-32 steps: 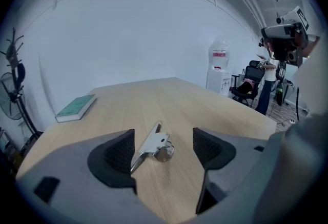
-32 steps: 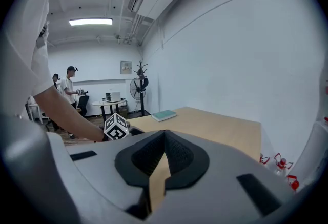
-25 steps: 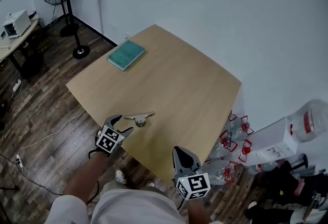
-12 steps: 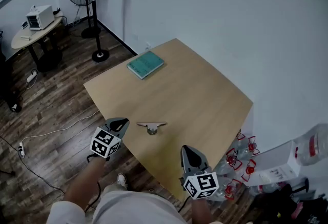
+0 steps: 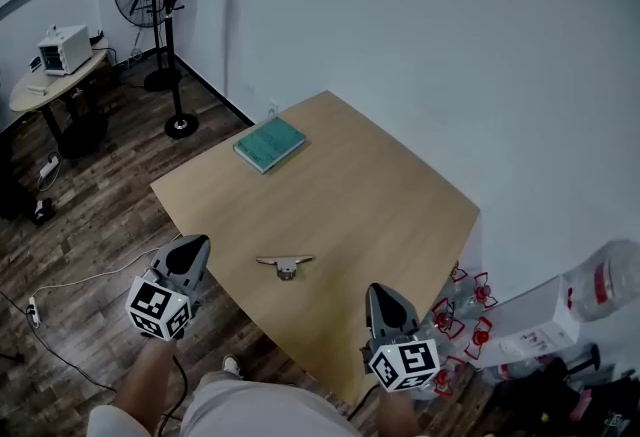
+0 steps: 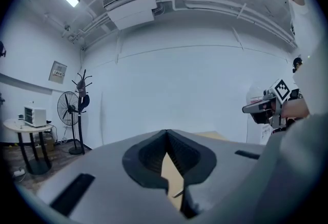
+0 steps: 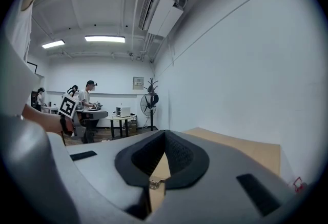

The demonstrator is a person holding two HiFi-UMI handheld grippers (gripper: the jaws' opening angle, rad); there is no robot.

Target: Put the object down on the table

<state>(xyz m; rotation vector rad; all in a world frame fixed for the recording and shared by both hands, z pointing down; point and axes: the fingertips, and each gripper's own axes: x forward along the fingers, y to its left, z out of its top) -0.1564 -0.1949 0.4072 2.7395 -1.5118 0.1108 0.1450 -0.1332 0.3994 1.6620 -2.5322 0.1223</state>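
Left gripper [image 5: 192, 245] is now pulled back off the bench [image 5: 380, 195] edge, and its jaws, spread wide a second ago, are closed together on nothing. Right gripper [image 5: 381, 295] jaws are pressed together too, empty. The little metal piece [image 5: 284, 264] is left lying on the bench near the front edge, touched by neither.

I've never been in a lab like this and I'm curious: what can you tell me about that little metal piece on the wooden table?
The metal piece is small and grey, shaped like a T: a thin bar with a short round stub at its middle. It rests on the bare wooden table, close to the near edge, its bar running roughly left to right in the head view. Only the table touches it.
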